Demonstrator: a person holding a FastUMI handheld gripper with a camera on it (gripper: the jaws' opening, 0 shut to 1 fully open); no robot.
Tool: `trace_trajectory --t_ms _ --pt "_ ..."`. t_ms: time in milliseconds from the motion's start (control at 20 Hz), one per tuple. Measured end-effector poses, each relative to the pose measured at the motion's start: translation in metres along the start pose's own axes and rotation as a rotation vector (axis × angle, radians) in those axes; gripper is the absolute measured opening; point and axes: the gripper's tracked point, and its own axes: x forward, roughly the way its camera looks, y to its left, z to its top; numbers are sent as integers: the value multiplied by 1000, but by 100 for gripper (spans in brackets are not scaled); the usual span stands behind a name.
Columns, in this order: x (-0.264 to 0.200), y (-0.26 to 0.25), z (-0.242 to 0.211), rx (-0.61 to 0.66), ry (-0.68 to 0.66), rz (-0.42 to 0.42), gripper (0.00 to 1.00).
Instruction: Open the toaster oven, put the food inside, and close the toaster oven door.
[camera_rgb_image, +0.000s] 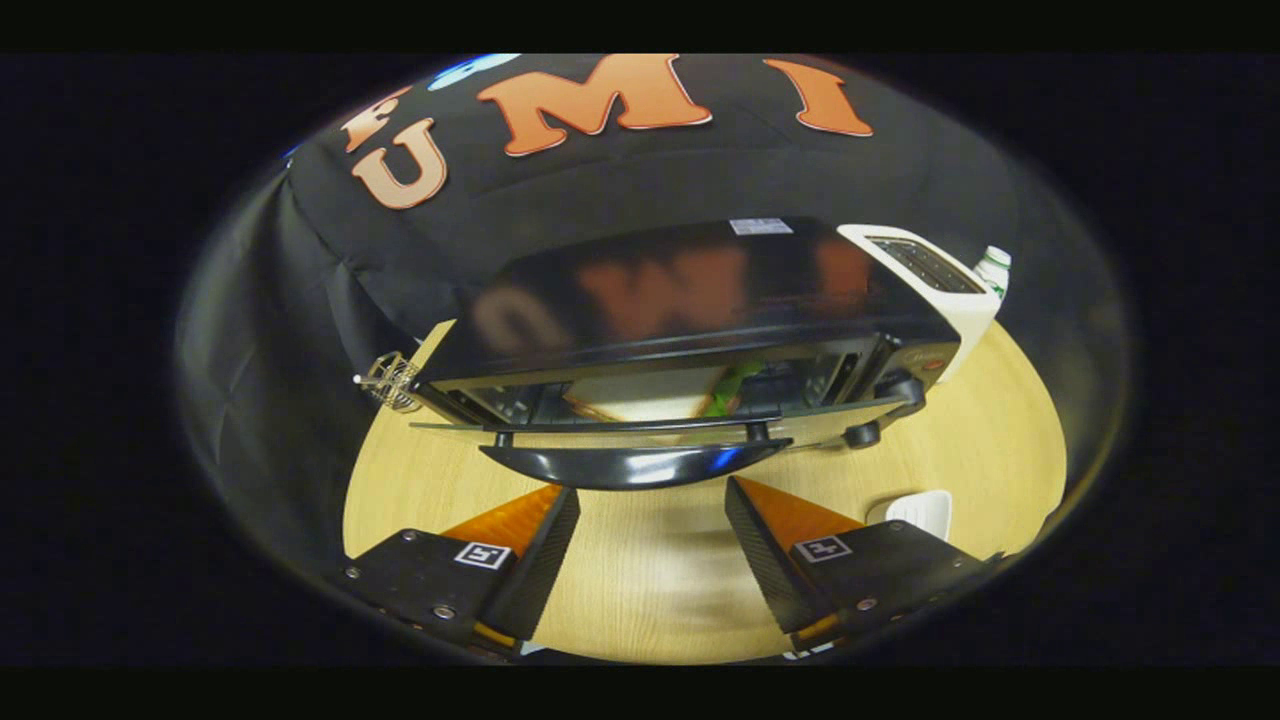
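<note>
A black toaster oven (690, 300) stands on the wooden table just ahead of my fingers. Its glass door (640, 425) is swung partly down, and the curved black door handle (635, 465) sits right beyond my fingertips. Through the gap I see food (660, 400) inside: a slice of bread with something green beside it. My gripper (652, 495) is open, fingers spread wide below the handle, nothing between them.
A white pop-up toaster (940, 275) stands to the right of the oven, with a bottle (993, 265) behind it. A small wire rack (392, 380) sits at the oven's left corner. A white dish (925, 510) lies on the wooden table (650, 580) near my right finger.
</note>
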Motion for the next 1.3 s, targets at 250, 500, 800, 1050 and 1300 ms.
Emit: trace_trajectory --t_ms 250,500,800,1050,1300 --pt "-1 6 26 -7 -42 23 87" --pt "-17 5 42 -56 -124 23 88" --pt "-66 -15 81 -89 -343 28 90" --pt "-121 -36 131 -111 -581 26 98" --pt "-192 -57 182 -134 -818 22 98"
